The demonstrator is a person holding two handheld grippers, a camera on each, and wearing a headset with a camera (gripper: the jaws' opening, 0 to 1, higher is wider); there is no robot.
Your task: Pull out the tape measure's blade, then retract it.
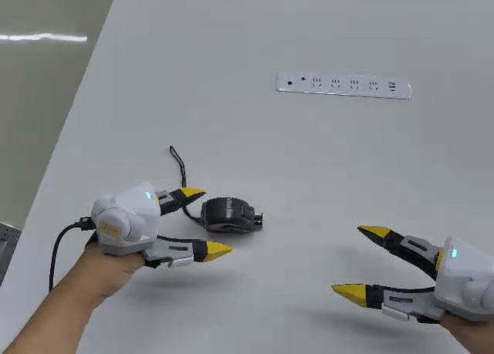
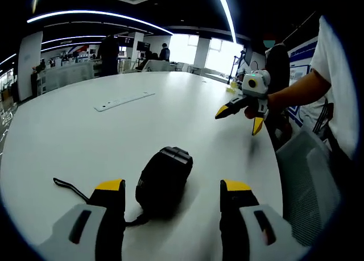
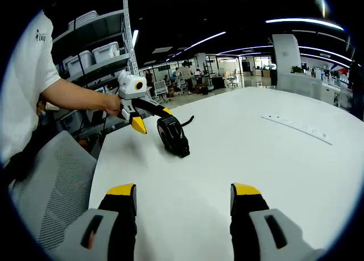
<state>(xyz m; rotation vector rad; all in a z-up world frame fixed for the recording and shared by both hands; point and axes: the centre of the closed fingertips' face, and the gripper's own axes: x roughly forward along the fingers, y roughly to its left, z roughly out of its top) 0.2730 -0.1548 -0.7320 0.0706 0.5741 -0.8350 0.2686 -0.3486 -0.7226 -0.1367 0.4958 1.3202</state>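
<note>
Head view: holding the left tool (image 1: 214, 220) spread wide, just ahead of it the black tape measure (image 1: 229, 214) lying on the white bench (image 1: 309, 161), blade in; holding the right tool (image 1: 349, 260) spread too, well apart. Left gripper view: framing the tape measure between both jaws. Right gripper view: facing it from afar, jaws spread.

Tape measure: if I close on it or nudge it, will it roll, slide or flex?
The tape measure looks rigid and compact, so it probably won't flex. On the smooth table it may slide rather than roll. Its thin strap looks floppy and would likely trail.
</note>
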